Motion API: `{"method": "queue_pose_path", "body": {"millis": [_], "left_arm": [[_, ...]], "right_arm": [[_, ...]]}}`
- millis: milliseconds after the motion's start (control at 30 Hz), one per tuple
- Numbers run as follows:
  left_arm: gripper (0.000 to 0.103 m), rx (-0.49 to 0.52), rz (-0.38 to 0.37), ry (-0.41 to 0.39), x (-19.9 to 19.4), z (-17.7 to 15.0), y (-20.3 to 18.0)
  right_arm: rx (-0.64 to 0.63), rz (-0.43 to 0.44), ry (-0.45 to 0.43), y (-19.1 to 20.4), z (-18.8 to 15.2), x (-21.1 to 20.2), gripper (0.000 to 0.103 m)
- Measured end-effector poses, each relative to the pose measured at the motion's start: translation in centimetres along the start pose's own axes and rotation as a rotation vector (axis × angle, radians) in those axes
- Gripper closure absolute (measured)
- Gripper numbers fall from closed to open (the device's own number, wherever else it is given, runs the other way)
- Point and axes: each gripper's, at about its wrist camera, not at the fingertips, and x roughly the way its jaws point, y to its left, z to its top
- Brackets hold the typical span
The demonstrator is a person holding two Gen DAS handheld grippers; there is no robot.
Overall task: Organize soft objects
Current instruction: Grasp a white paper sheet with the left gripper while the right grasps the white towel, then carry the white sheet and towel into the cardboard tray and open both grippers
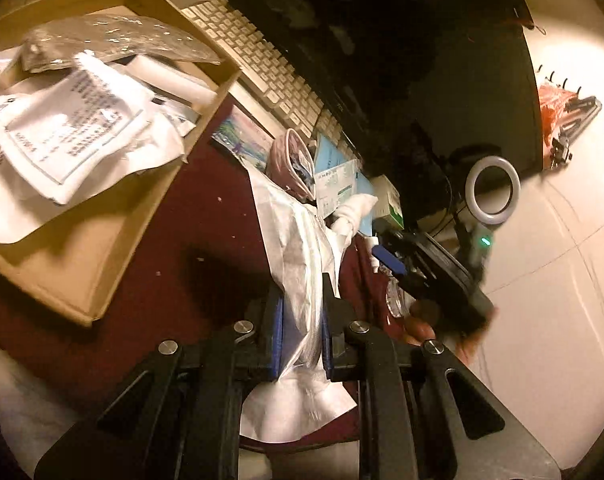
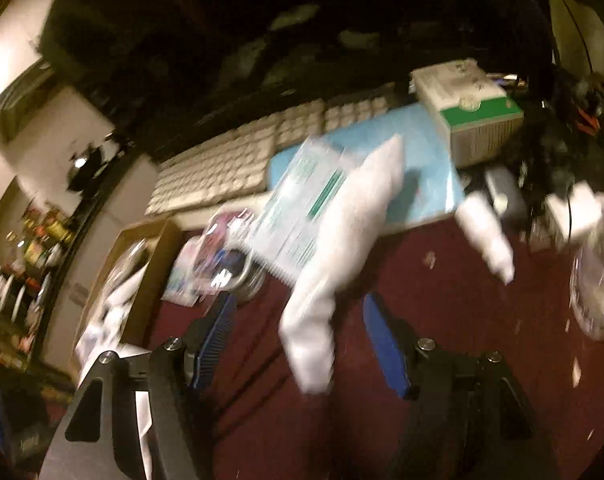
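Observation:
In the left wrist view my left gripper (image 1: 302,320) is shut on a crinkled white plastic bag (image 1: 298,248), which hangs out past both ends of its blue pads over the dark red tabletop (image 1: 206,240). Just beyond it lies a white rolled cloth (image 1: 353,210), with one blue pad (image 1: 387,258) of my right gripper beside it. In the blurred right wrist view my right gripper (image 2: 302,320) stands open. The white cloth (image 2: 333,248) stretches between its fingers, and neither pad presses on it.
A cardboard box (image 1: 102,272) holding white packets sits at the left, also seen in the right wrist view (image 2: 154,264). Behind are a white keyboard (image 1: 262,64), a dark monitor (image 1: 381,60), a ring light (image 1: 491,192), a blue folder (image 2: 381,140), a green-and-white carton (image 2: 469,120) and a clear bag (image 2: 593,292).

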Motion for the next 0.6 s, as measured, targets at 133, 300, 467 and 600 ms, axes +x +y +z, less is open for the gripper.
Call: {"method": "queue_pose_path", "body": {"millis": [133, 300, 467, 600], "left_arm": [[0.089, 0.044, -0.009, -0.036, -1.3, -0.6, -0.2], [0.089, 0.044, -0.003, -0.012, -0.7, -0.7, 0.2], [0.089, 0.041, -0.012, -0.024, -1.0, -0.2, -0.1], [0.089, 0.036, -0.014, -0.022, -1.2, -0.4, -0.3]], "right_arm": [[0.04, -0.1, 0.032, -1.5, 0.1, 2.5, 0.05], [-0.008, -0.042, 0.025, -1.3, -1.4, 2.9, 0.084], [-0.014, -0.012, -0.027, -1.1, -1.6, 1.9, 0.09], [-0.006, 0.028, -0.078, -1.3, -2.2, -0.1, 0.095]]}}
